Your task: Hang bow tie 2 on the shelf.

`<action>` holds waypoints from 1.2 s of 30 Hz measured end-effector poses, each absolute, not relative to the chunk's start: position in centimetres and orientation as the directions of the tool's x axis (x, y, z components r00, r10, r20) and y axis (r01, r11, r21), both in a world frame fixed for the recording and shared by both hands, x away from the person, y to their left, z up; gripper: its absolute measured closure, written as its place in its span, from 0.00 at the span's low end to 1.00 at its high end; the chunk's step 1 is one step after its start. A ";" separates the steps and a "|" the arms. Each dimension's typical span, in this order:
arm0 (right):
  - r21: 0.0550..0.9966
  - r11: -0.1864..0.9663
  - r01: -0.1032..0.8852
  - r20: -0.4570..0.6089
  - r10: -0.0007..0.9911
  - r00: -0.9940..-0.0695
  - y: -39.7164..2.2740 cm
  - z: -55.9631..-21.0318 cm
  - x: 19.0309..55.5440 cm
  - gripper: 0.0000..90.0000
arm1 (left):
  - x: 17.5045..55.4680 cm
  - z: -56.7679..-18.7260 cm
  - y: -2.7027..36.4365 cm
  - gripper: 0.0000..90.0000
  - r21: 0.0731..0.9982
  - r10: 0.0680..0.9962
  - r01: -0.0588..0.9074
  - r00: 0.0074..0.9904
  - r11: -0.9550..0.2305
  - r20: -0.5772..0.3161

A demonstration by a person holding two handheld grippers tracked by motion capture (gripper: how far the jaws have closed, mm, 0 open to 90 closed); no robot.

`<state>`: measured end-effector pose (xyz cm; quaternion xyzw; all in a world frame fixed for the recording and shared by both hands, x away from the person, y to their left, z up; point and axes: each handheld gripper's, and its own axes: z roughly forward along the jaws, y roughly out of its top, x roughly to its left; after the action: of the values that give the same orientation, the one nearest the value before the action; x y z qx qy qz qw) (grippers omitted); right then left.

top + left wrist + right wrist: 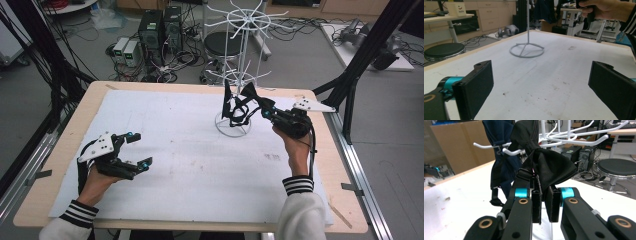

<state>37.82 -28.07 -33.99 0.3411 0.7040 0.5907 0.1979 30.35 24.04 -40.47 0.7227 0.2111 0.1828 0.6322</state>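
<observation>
A black bow tie (549, 167) is pinched at one wing between the jaws of my right gripper (545, 192), its knot up against a hook of the white wire rack (574, 137). In the high view this bow tie (252, 95) hangs beside the rack's pole, with the right gripper (265, 111) just right of it. A dark navy bow tie (501, 165) with its strap hangs from another hook, at the rack's left side (230, 105). My left gripper (142, 148) rests wide open low over the white mat at the left, its jaws (541, 87) holding nothing. The rack's ring base (526, 51) stands ahead of it.
The white mat (175, 165) covers the wooden table (330, 170). A black stool (222, 45), computer towers (160, 27) and cables sit on the floor behind the table. A black frame post (360, 55) rises at the right back corner.
</observation>
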 end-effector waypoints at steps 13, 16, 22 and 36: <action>0.953 0.185 0.240 0.030 0.729 -0.684 -27.2 -34.0 37.7 0.94 | 30.4 -40.5 23.9 0.07 0.991 0.535 0.076 0.845 -0.111 -0.005; 0.949 0.203 0.241 0.017 0.730 -0.683 -27.1 -34.1 37.7 0.93 | 30.4 -40.5 24.0 0.07 0.991 0.534 0.075 0.846 -0.111 -0.005; 0.932 0.278 0.234 -0.045 0.727 -0.685 -26.7 -34.3 37.8 0.78 | 30.4 -40.5 24.0 0.07 0.991 0.534 0.074 0.845 -0.112 -0.003; 0.929 0.284 0.237 -0.094 0.801 -0.591 -26.5 -35.1 36.3 0.01 | 30.2 -40.9 24.6 0.07 0.991 0.568 0.040 0.822 -0.127 0.039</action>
<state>36.31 -26.50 -35.07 0.3473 0.7471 0.4872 0.2895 30.15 24.59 -40.88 0.7204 0.2110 0.2106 0.6262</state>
